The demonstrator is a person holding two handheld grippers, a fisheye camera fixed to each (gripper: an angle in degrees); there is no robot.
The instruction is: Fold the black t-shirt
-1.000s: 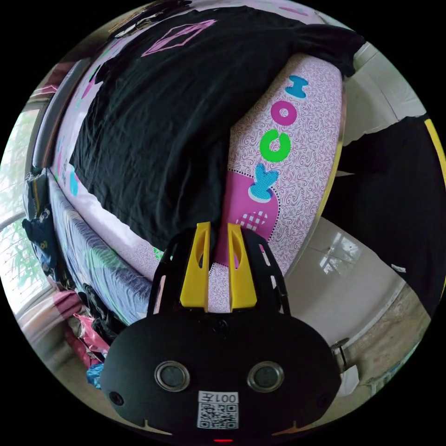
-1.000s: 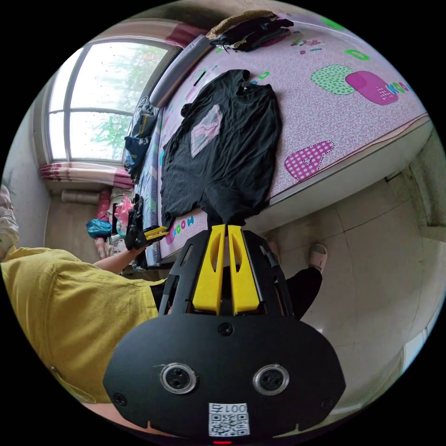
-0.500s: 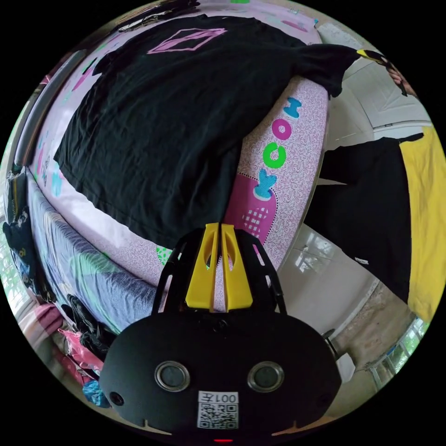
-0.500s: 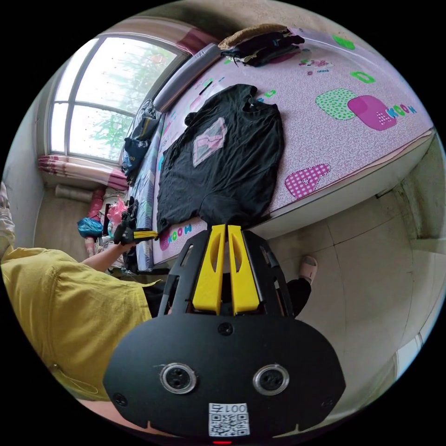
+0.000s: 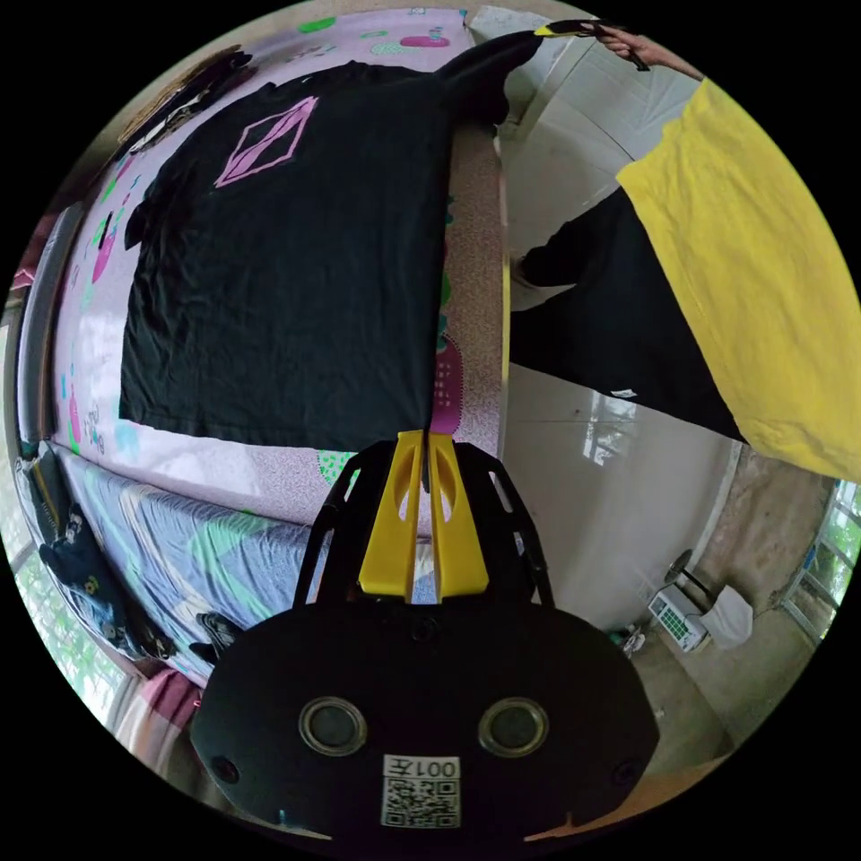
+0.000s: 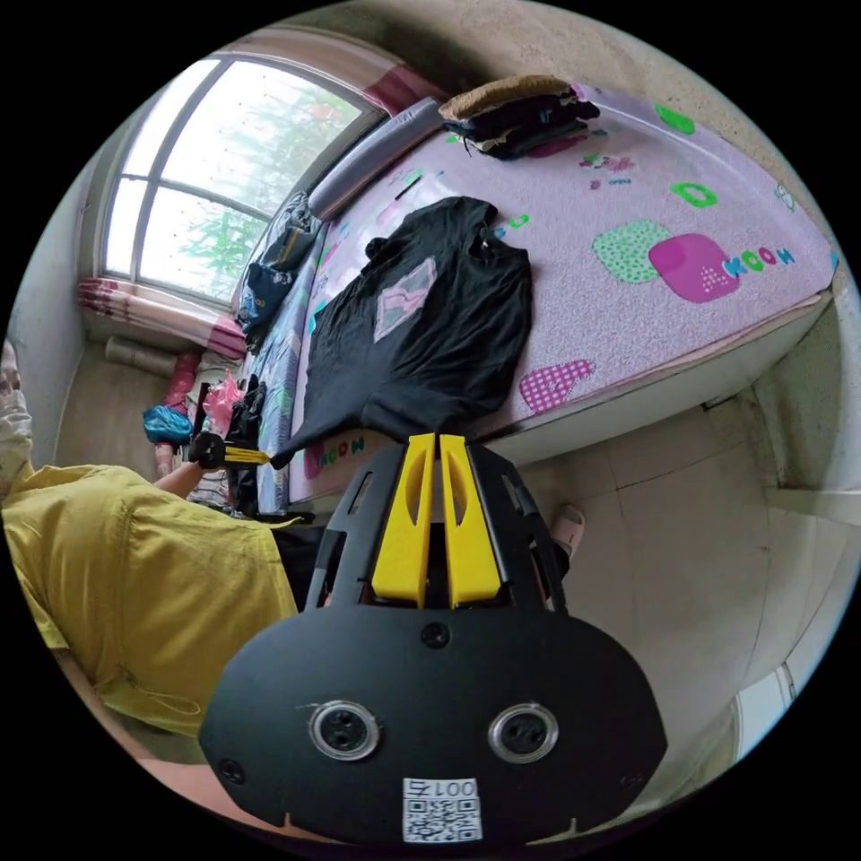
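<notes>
Both pairs of jaws are pressed together on the hem: the left gripper [image 5: 423, 448] pinches one bottom corner of the black t-shirt [image 5: 287, 287], the right gripper [image 6: 437, 437] the other. The shirt lies print-up on the bed [image 6: 628, 314], its hem drawn to the bed's near edge, its collar toward the folded clothes pile [image 6: 516, 112]. The fabric looks light and limp, likely to sag between grips; hem corners and shoulders seem the surest holds.
</notes>
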